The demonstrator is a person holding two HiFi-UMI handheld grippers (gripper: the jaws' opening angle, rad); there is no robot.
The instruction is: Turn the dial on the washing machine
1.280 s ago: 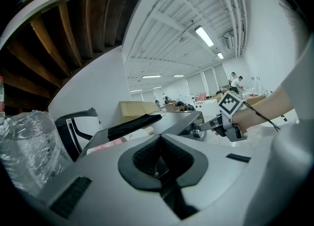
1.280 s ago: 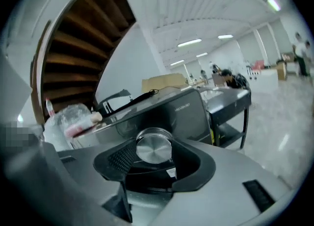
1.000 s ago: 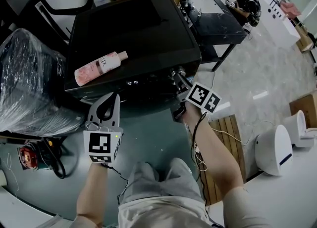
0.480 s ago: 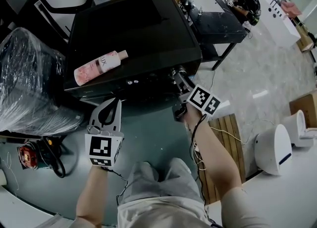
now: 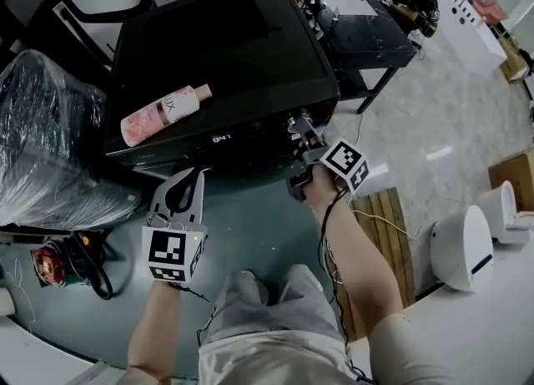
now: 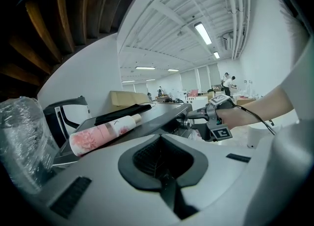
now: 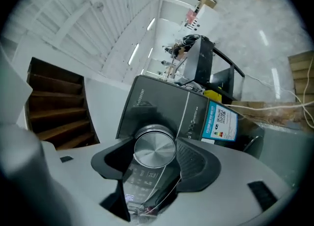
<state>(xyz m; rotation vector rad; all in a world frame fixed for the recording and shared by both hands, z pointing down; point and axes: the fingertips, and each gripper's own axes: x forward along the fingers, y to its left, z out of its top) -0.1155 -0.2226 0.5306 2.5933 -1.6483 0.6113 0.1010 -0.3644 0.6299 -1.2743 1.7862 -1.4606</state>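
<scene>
Closest to the person, the left hand-held gripper (image 5: 188, 178) hangs low in front of the machine, its jaws closed on nothing. Just past it, the right hand-held gripper (image 5: 300, 129) is up against the front of the black washing machine (image 5: 225, 49). Its jaws have just been opening and stand apart with the dial (image 7: 155, 147) between them, not clamping it. The dial is a short brushed-metal cylinder at the right end of the control panel, its axis pointing straight out at the gripper. Beside it a blue label (image 7: 220, 120) carries a QR code. On the machine's top a pink bottle (image 5: 163, 113) lies on its side, lettered what looks like "LUX", cap towards the back right.
</scene>
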